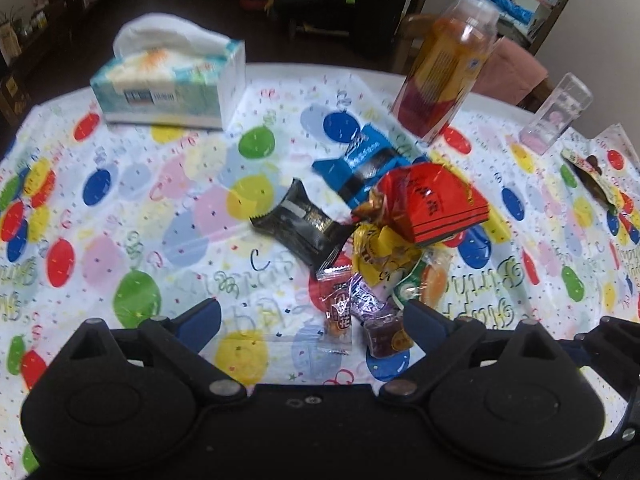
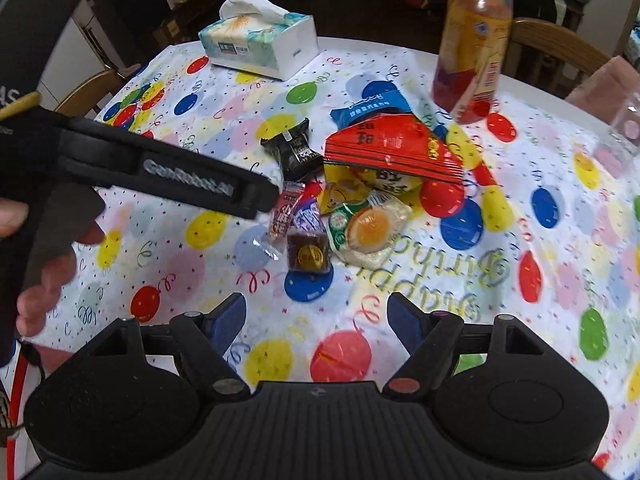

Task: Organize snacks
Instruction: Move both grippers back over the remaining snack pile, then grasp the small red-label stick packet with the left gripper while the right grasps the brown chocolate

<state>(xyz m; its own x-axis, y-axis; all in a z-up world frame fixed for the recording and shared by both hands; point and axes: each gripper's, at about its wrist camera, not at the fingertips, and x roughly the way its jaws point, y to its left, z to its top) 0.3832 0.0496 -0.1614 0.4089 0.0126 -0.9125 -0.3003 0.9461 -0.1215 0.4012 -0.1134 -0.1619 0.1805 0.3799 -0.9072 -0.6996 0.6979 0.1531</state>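
Right now both of my grippers hang above the balloon-print tablecloth (image 2: 168, 264) with their jaws spread and nothing between them. The snack pile (image 2: 360, 184) sits mid-table, dead ahead of both. My left gripper (image 1: 312, 316) is much the nearer: the small red candy (image 1: 338, 312) and the dark square sweet (image 1: 386, 334) lie just inside its right fingertip, almost touching it. From the right wrist view, my right gripper (image 2: 316, 312) stands well short of the same sweet, with bare cloth between. I judge the left should take the first piece. The red candy's long axis runs roughly away from me, along the fingers, so the jaws would close across its narrow width. Farther back, the red packet (image 1: 436, 204) lies tilted on top of the yellow one (image 1: 380, 256), and a tall bottle (image 1: 444, 72) stands behind them.
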